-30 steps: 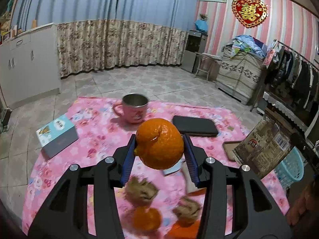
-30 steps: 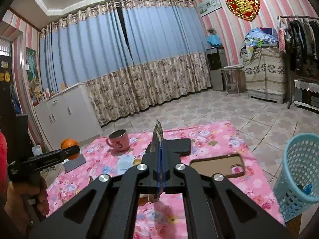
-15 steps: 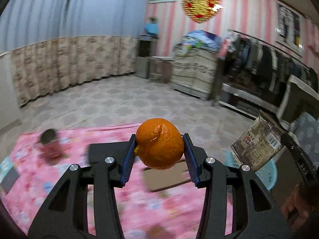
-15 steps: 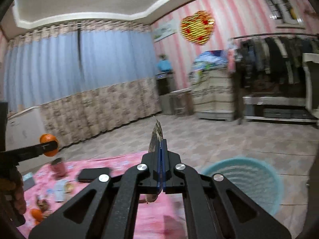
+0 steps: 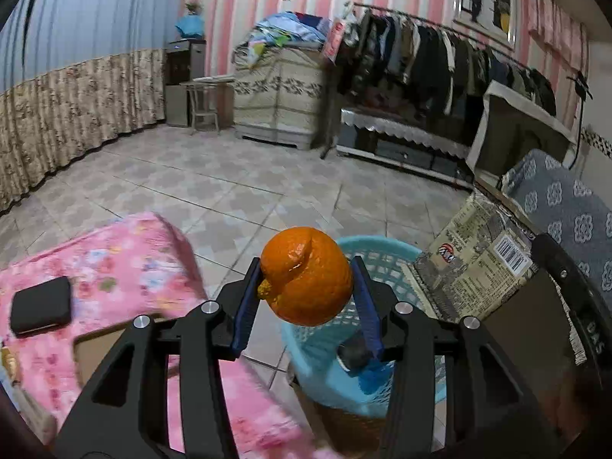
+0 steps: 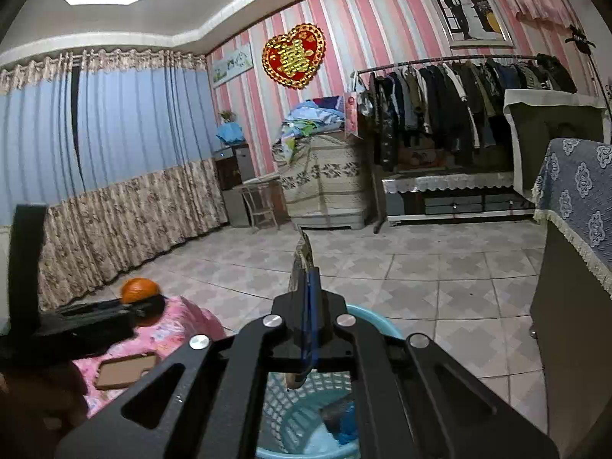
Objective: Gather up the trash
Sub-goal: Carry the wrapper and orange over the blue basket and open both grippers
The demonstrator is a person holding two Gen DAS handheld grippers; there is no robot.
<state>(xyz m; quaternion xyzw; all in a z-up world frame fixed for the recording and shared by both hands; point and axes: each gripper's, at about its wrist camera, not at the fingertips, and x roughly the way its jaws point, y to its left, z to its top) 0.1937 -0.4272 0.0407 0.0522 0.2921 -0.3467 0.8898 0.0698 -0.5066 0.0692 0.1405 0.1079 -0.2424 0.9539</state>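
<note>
Orange peel (image 5: 306,275) sat clamped in the left gripper (image 5: 306,298) just short of the basket's (image 5: 382,244) near rim, while the right gripper (image 6: 308,329), directly above the basket, pinched a flat wrapper (image 6: 302,256) edge-on.

The snack wrapper (image 5: 478,264) shows a barcode and a logo, its print too small to read.
</note>
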